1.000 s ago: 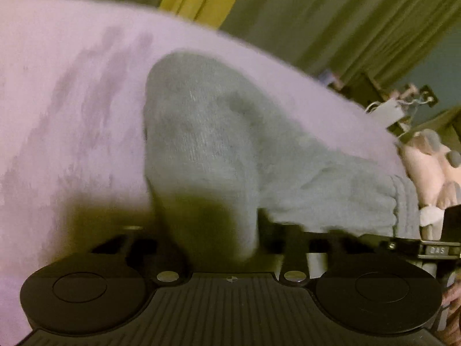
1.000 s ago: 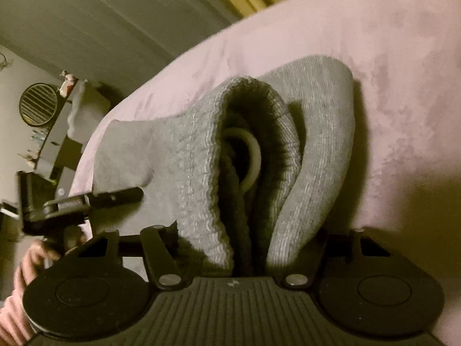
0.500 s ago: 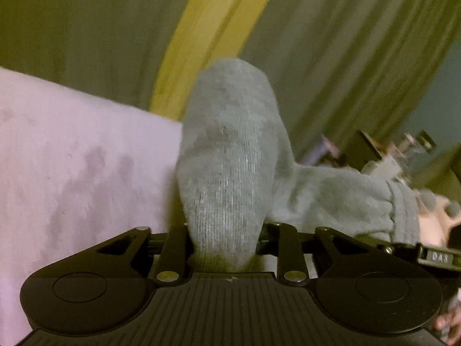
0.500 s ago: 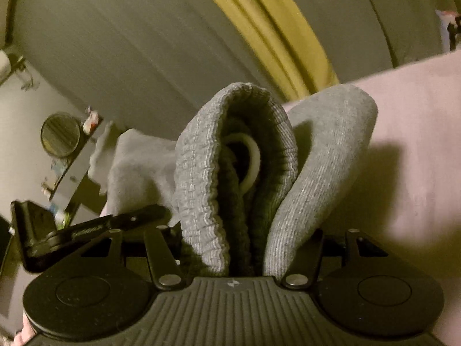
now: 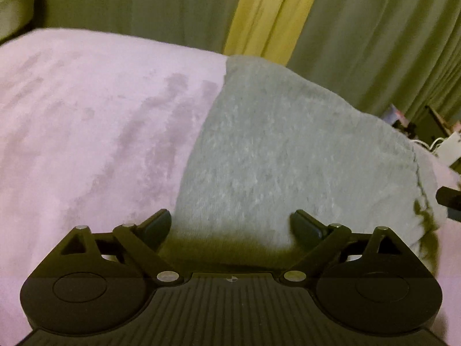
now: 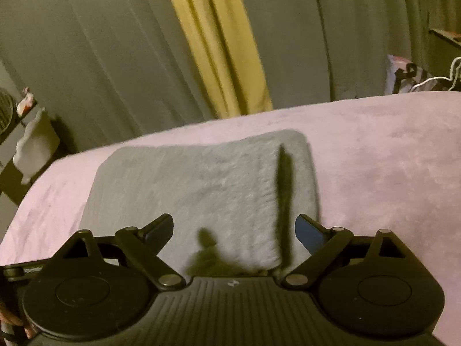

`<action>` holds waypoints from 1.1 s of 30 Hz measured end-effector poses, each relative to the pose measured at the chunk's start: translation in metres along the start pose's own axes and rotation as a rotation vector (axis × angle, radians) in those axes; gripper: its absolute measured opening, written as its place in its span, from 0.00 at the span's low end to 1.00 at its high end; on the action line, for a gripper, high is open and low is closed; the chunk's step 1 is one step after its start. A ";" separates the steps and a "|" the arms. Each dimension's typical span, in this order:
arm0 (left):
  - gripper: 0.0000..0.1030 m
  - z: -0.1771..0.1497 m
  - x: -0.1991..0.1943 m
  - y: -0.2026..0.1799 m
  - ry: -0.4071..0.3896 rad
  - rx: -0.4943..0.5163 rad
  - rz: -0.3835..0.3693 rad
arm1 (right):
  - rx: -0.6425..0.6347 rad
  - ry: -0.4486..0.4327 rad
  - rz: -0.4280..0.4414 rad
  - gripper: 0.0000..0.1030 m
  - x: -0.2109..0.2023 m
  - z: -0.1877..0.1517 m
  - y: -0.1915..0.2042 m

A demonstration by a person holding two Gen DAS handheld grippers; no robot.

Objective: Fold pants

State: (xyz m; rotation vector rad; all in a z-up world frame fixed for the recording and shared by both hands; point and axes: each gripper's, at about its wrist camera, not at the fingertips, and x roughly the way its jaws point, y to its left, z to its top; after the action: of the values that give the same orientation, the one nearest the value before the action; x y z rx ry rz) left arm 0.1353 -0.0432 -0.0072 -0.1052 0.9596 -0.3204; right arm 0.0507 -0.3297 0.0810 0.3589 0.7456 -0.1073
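Grey knit pants (image 6: 201, 190): lying folded flat on pink blanket (image 6: 389, 155); left gripper (image 5: 230, 227) and right gripper (image 6: 234, 230) both opening, gripping nothing.

- A pale pink plush blanket (image 5: 86, 132) covers the bed and fills the lower half of both views.
- Grey-green curtains (image 6: 95, 57) hang behind it, with 1 yellow curtain strip (image 6: 219, 43) at 12 o'clock.
- Dim, warm light falls over the room.
- Cluttered furniture with white cables (image 6: 432, 79) sits at 2 o'clock, too blurred to identify.
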 end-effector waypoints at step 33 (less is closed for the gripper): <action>0.97 -0.108 -0.074 -0.025 0.063 0.184 0.109 | -0.159 0.165 -0.275 0.96 -0.067 -0.175 0.042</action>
State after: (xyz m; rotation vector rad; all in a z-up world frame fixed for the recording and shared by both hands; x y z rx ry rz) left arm 0.0022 -0.0375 -0.0054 0.1257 0.9897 -0.3114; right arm -0.1016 -0.2305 0.0204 0.1125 0.9582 -0.2782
